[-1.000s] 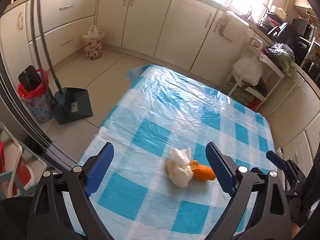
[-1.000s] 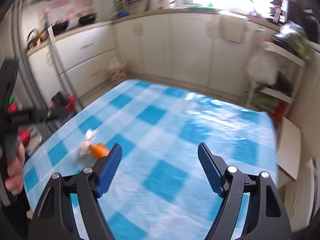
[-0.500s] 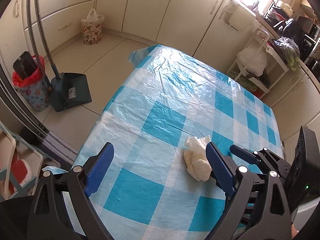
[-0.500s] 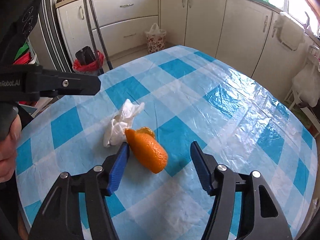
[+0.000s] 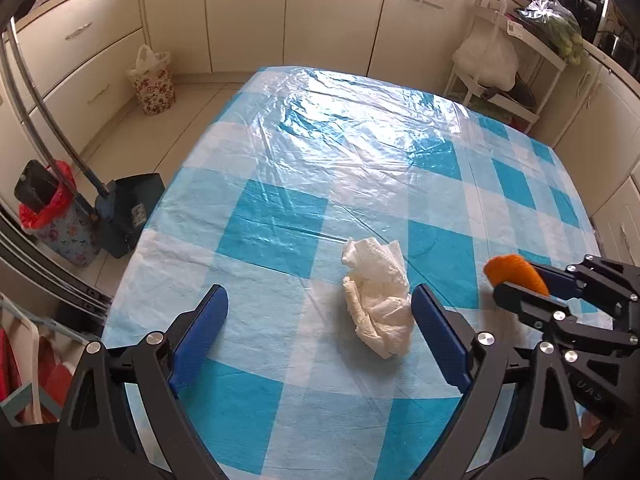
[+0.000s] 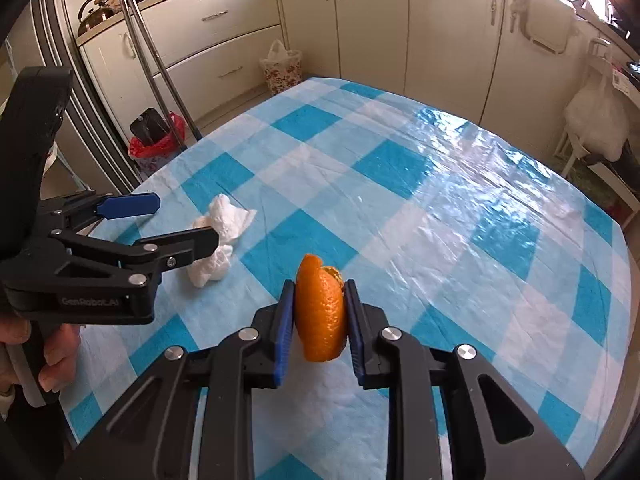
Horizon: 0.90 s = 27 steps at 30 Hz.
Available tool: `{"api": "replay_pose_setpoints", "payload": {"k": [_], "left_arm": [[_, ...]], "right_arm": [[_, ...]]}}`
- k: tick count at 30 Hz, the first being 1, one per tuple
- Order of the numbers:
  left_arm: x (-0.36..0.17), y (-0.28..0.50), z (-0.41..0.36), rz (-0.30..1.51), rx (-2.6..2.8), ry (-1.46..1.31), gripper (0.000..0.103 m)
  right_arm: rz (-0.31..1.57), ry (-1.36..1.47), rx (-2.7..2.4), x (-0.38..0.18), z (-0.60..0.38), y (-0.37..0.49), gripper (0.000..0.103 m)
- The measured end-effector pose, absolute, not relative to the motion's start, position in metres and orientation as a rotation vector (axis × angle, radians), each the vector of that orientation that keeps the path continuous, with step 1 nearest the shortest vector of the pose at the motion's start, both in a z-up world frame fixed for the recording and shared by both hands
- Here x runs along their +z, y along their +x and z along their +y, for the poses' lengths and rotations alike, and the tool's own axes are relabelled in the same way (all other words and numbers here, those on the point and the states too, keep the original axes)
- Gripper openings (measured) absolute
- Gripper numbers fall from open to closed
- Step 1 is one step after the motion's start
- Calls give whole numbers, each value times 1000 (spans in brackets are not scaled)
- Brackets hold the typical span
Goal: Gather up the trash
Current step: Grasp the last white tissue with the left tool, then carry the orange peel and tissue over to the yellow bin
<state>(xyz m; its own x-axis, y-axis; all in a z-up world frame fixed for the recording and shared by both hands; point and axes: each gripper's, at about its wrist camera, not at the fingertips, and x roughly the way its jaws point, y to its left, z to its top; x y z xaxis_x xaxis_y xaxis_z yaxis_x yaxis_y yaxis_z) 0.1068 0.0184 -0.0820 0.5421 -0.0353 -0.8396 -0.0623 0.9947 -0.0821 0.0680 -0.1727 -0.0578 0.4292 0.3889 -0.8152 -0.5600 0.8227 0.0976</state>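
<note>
Right claw (image 6: 319,322): its jaws have just been closing and now clamp a curled piece of orange citrus peel (image 6: 321,312); both blue pads press its sides. The peel stands on edge between the pads, its upper tip rising past the pad ends. From the left wrist view the same peel (image 5: 516,273) shows at the right claw's tip, off to the right of the left claw. Whether the peel's lower edge touches the cloth cannot be told.

Left claw (image 5: 320,330): jaws wide, nothing gripped. A crumpled white paper tissue (image 5: 378,314) lies on the bench between the pads, hard against the right-hand blue pad (image 5: 440,338) and well apart from the left-hand pad. Contact with that pad cannot be confirmed. From the right wrist view the tissue (image 6: 224,236) sits partly behind the left claw's lower finger, ahead and to the left of the right claw. A person's hand (image 6: 48,354) grips the left claw's handle.

Bench (image 5: 280,420): covered with a blue-and-white checked cloth under clear, wrinkled plastic sheeting.

Floor, beyond and left of the left claw: a floral bin with a red liner (image 5: 60,220), a dark dustpan (image 5: 128,212) with long metal handle beside it, and farther off a small floral basket with a white bag (image 5: 152,80) against cream cabinets.
</note>
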Motion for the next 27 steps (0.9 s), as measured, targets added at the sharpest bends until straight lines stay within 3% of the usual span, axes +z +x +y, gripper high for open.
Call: {"api": "replay_pose_setpoints", "payload": {"k": [8,12,18,21,27], "left_arm": [[-85,111,-4,971,-3,-21,88],[-83,108,-18,947,-38,32,67],[-81,104,-24,921,-72,55,31],[-81,104,-24,919,-94,44,25],[-78,97,-33,908,-151,39,20]], "right_arm": [[995,-166,463,-61,-222,64,25],[1009,-156,447,-64,-229,63,26],[1011,-174,463,-66,-220,60,36],[1012,-174,462,-66,-220,60,36],[1020,-138,461,-66,-228,61,25]]}}
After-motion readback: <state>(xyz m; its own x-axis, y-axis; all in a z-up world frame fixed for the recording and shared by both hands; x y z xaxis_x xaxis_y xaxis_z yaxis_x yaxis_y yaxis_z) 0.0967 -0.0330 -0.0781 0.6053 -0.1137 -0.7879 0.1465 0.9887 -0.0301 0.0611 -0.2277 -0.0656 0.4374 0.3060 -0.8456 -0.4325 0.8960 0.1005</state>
